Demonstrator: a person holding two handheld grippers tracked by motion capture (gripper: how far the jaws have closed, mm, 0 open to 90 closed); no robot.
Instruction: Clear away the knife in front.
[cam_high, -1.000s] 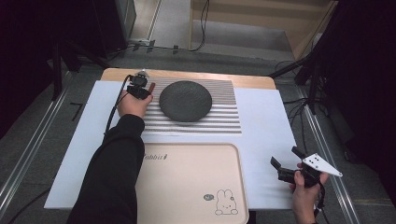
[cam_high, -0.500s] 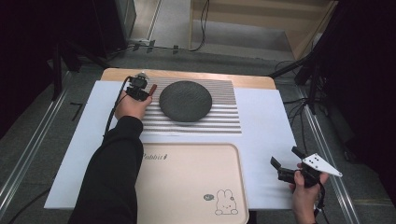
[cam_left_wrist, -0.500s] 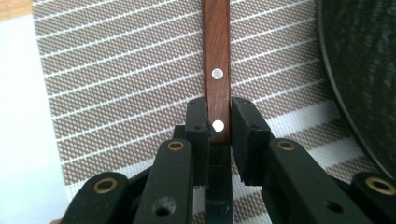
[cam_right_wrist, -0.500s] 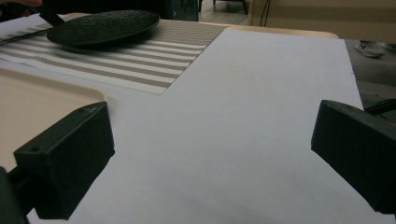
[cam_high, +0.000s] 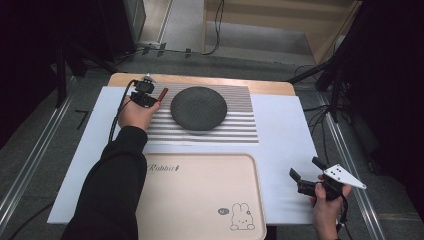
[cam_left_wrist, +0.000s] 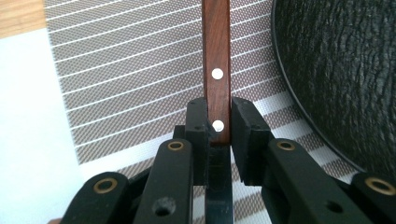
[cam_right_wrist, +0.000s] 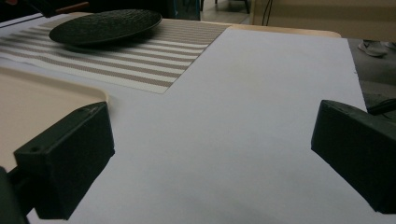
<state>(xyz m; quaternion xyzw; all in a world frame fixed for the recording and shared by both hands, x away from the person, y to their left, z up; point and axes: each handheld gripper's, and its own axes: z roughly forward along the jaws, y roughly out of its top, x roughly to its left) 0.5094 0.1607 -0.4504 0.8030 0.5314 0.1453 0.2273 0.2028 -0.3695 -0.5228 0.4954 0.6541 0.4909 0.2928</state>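
Observation:
My left gripper (cam_high: 154, 98) is at the far left of the striped mat (cam_high: 235, 125), shut on a brown wooden handle (cam_high: 162, 93). The left gripper view shows that handle (cam_left_wrist: 215, 56) with two metal rivets, pinched between the jaws of the left gripper (cam_left_wrist: 219, 122) and pointing away over the mat (cam_left_wrist: 130, 79). A dark round textured plate (cam_high: 198, 107) lies on the mat just right of the handle, and its rim (cam_left_wrist: 345, 70) curves past on the right. My right gripper (cam_high: 306, 169) is held open near the table's front right, over white paper; between the wide-apart jaws of the right gripper (cam_right_wrist: 210, 154) there is nothing.
A beige tray (cam_high: 200, 200) with a rabbit print lies at the front centre, and its corner (cam_right_wrist: 37, 98) is near the right gripper's left jaw. White paper (cam_high: 285, 130) covers the table. The wooden table edge (cam_high: 200, 80) runs along the back. Cables and stands surround the table.
The left hand has drawn slightly left and back with the handle still held. The right gripper has stayed in place and open.

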